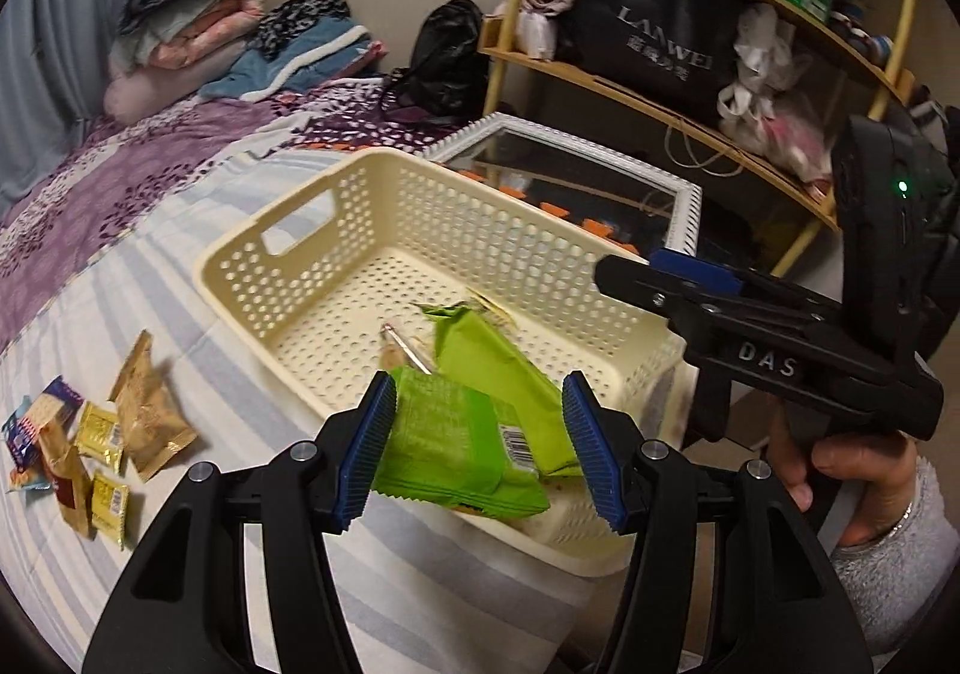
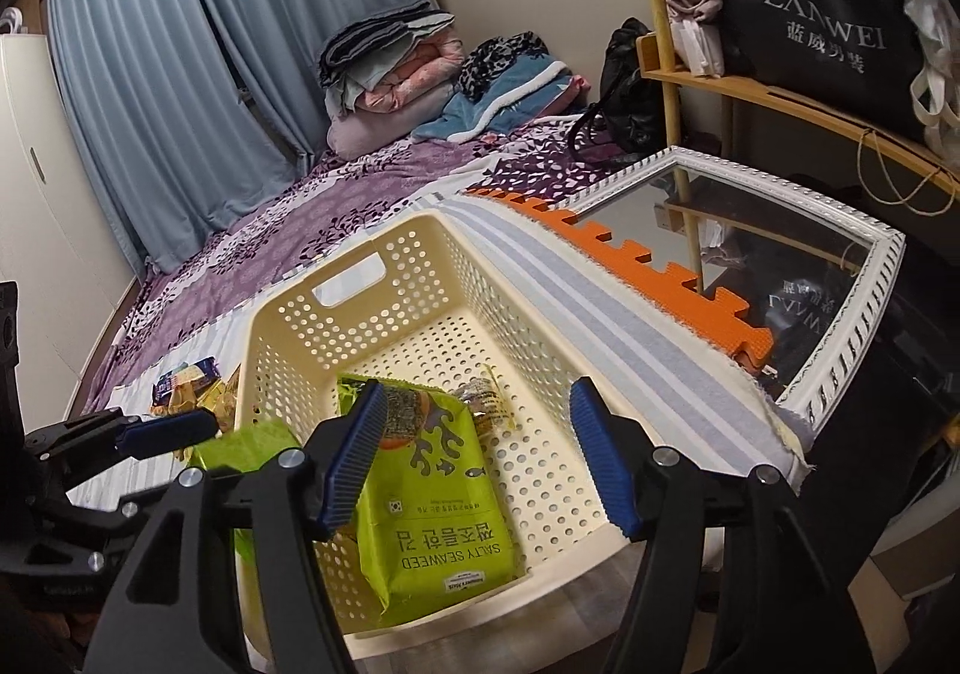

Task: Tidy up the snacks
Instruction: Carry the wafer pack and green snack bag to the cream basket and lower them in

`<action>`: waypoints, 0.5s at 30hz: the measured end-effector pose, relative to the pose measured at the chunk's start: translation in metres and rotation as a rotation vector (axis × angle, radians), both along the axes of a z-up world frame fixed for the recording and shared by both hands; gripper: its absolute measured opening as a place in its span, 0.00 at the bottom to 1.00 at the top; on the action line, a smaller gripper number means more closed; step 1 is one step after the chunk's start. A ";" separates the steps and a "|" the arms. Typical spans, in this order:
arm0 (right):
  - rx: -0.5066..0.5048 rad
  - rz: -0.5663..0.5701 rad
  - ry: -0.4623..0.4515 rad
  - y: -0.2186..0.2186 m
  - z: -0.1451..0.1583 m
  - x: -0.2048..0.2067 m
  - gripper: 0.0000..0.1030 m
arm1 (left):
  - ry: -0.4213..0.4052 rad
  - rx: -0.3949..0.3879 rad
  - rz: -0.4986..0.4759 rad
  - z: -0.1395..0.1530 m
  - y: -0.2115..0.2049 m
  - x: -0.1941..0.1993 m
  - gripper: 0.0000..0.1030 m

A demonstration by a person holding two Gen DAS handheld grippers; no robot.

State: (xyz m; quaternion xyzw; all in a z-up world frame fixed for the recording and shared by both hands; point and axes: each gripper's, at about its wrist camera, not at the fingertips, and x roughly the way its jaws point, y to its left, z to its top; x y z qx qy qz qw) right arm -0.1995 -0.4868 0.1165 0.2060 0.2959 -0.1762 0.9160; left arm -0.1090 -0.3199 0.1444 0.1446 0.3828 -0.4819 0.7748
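Two crinkly green seaweed packets are seen: one (image 2: pixel 432 500) lies flat inside the perforated cream plastic basket (image 2: pixel 576 350), the other (image 1: pixel 456 452) sits blurry between the left gripper's (image 1: pixel 480 452) wide-spread ribbed blue fingers (image 1: pixel 366 452), contact hard to tell. Right gripper (image 2: pixel 474 458) is spread wide, empty. Small foil snacks (image 1: pixel 114 434) are scattered on the striped bed (image 1: pixel 180 314).

Green seaweed packets (image 2: pixel 432 506) in cream basket (image 2: pixel 540 326)
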 end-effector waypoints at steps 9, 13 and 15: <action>0.003 0.005 -0.014 0.002 0.001 0.003 0.67 | 0.016 -0.005 0.058 -0.002 0.018 0.011 0.80; 0.004 0.015 -0.015 0.004 0.002 0.005 0.67 | -0.003 -0.012 0.101 0.001 0.032 0.017 0.80; 0.005 0.017 -0.017 0.004 0.002 0.006 0.67 | -0.017 -0.007 0.131 0.001 0.038 0.023 0.80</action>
